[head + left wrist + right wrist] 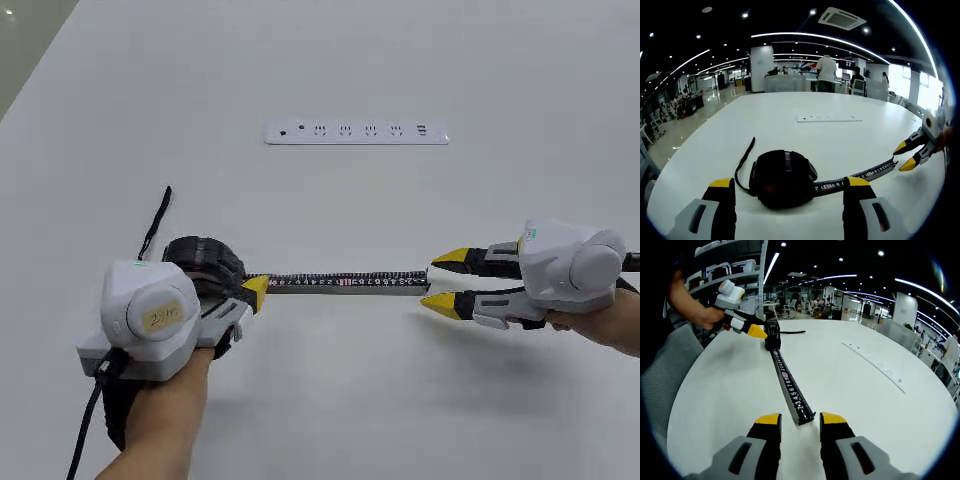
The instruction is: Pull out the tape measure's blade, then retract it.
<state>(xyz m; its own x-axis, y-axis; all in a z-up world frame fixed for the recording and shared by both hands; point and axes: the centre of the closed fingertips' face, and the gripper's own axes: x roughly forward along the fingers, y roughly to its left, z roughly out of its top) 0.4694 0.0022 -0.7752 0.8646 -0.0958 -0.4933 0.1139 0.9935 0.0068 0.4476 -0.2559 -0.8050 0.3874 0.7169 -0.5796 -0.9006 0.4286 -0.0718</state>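
The tape measure (205, 265) is a black case sitting on the left part of the white surface (330, 400). Its blade (345, 281) is drawn out to the right in a straight line along the surface. The blade is dark with pale numerals, and its end stops just short of your right gripper. A thin black strap (155, 222) trails from the case toward the far left edge.

Your left gripper (790, 184) is right at the case. In the left gripper view the yellow-tipped jaws stand apart, wider than the case, with a strip of bare surface between the case and each jaw. The gripper grasps nothing. The blade leaves the case and passes just behind the right-hand jaw tip. In the head view one yellow tip sits where the blade comes out of the case, and your left hand (170, 390) is wrapped around the gripper's handle.

Your right gripper (801, 419) is also spread open with nothing between its jaws. In the right gripper view the blade's end lies just ahead of the gap between the two tips and touches neither. Your right hand (600, 325) holds it at the right side of the surface.

Toward the far edge, well apart from the tape, a white power strip (356, 132) lies roughly parallel to the blade.
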